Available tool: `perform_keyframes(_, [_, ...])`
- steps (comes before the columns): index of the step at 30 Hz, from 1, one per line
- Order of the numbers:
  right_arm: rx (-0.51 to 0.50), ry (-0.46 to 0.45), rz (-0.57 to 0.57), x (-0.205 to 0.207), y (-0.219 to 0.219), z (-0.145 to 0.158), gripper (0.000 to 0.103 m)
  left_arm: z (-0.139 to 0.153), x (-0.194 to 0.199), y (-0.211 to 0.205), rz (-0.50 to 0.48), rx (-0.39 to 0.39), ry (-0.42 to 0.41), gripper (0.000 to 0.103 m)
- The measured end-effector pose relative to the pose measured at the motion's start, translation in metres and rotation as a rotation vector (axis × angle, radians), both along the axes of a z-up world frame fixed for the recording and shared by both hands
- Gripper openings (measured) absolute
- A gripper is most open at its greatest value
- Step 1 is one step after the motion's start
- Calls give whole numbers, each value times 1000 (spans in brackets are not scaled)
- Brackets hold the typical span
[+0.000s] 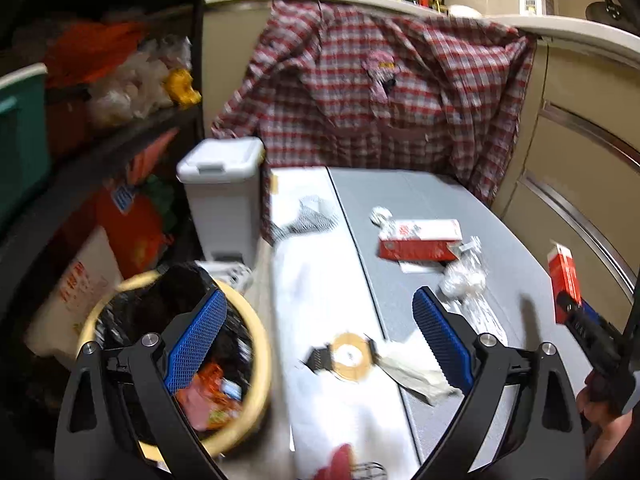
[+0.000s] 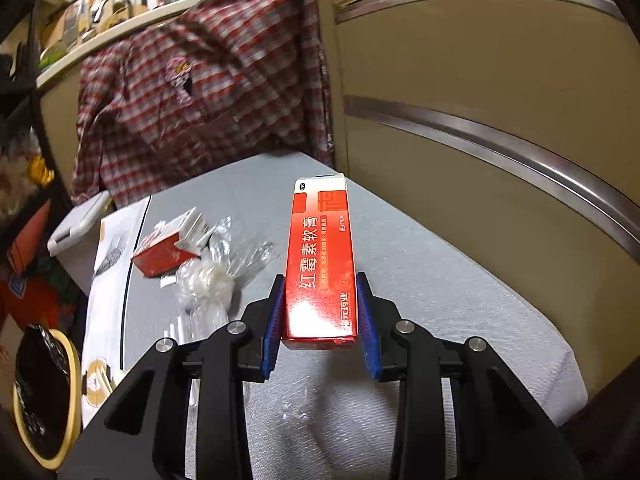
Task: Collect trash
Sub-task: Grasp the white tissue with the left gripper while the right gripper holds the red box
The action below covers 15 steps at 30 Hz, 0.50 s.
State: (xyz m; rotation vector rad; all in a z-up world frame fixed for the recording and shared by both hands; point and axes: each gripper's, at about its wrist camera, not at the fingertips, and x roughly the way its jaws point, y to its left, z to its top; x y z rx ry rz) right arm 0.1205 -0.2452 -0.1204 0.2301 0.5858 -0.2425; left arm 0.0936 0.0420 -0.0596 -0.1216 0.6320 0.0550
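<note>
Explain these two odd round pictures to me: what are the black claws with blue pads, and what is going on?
No robot: a person holds a claw tool in each hand, each carrying a wide-angle camera looking along its fingers. The left gripper is open and empty above the grey table, beside the yellow-rimmed bin lined with a black bag. The right gripper is shut on a red ointment box. On the table lie another red box, crumpled clear plastic and a tape roll.
</note>
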Motion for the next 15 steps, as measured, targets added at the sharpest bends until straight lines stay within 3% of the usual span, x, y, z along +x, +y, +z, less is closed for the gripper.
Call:
perform_keyframes(4, [32, 1, -1, -1, -7, 3, 34, -26, 4, -26, -45, -46, 76, 91])
perform_keyframes(10, [57, -2, 3, -4, -11, 4, 34, -64, 4, -84, -173, 29, 130, 91])
perform_keyframes(15, [66, 0, -5, -5, -18, 2, 34, -76, 13, -102, -215, 42, 149, 91])
